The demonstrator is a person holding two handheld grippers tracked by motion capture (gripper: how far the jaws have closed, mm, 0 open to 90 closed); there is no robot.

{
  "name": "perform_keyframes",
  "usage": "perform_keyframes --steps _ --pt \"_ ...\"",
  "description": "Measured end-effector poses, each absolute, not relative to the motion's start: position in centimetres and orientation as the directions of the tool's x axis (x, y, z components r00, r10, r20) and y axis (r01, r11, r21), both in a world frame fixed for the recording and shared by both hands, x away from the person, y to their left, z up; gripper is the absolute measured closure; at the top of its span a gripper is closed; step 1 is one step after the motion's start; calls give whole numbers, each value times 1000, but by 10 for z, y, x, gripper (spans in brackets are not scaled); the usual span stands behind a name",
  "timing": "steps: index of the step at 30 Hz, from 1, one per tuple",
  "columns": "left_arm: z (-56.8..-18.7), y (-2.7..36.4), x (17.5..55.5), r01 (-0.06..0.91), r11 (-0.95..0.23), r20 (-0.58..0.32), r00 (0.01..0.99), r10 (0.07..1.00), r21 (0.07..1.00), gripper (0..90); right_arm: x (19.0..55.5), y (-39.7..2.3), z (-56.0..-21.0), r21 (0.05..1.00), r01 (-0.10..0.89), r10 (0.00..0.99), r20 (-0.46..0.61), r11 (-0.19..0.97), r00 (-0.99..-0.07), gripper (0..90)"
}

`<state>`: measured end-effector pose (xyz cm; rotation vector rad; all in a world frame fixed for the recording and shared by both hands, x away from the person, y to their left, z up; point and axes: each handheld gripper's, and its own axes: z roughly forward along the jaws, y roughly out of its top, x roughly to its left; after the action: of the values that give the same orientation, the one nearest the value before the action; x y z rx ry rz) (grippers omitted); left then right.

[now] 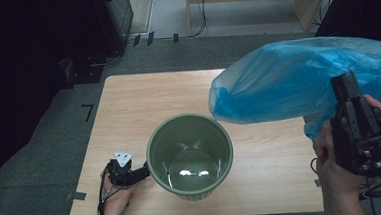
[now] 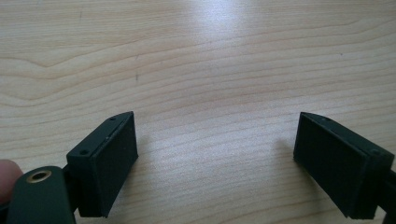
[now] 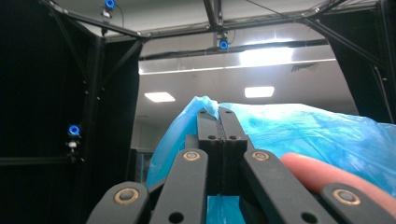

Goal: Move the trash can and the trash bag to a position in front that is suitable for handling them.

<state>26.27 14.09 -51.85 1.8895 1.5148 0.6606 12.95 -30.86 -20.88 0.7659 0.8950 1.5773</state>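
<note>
Blue plastic is filling the right side of the high view: the bag (image 1: 297, 81) is hanging in the air, pinched at its edge by the right hand-held gripper (image 1: 345, 85), whose jaws are pressing tight together on the film, as the right gripper view is also showing (image 3: 218, 116). Nearest to the person, the left hand-held gripper (image 1: 143, 169) is resting low on the desk (image 1: 128, 106), touching or almost touching the outer wall of the green bin (image 1: 190, 155); its jaws are standing wide apart with only bare wood between them (image 2: 215, 158).

The bin is standing upright near the front middle of the desk, its mouth facing up. The bag is lying to the right of it and higher, with its long axis running roughly left to right, and its left end is reaching over the bin's far right rim. So the bin is lying left and below from the right hand-held gripper. I judge the bag must be coming left and down over the mouth, while the nearer left hand is steadying the bin.
</note>
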Motion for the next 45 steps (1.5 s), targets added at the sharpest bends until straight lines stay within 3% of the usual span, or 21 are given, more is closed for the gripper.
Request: perform_keyframes --steps 11,21,37,41,45 --pt "-519 141 263 665 -151 2 218 976 731 127 113 -299 -189 858 -498 959 -19 -129 -282 900" --pt "-519 141 263 665 -152 2 220 975 732 127 125 -274 -224 907 -405 917 -56 -119 -395 900" --pt "-519 141 263 665 -150 2 218 976 732 128 149 -242 -275 952 -289 880 -50 -101 -473 887" --pt "-518 142 263 667 -139 3 201 980 732 129 152 -236 -284 958 -267 866 -49 -99 -497 845" --pt "-519 143 262 669 -116 4 166 986 734 132 154 -230 -293 962 -258 827 -70 -92 -558 710"
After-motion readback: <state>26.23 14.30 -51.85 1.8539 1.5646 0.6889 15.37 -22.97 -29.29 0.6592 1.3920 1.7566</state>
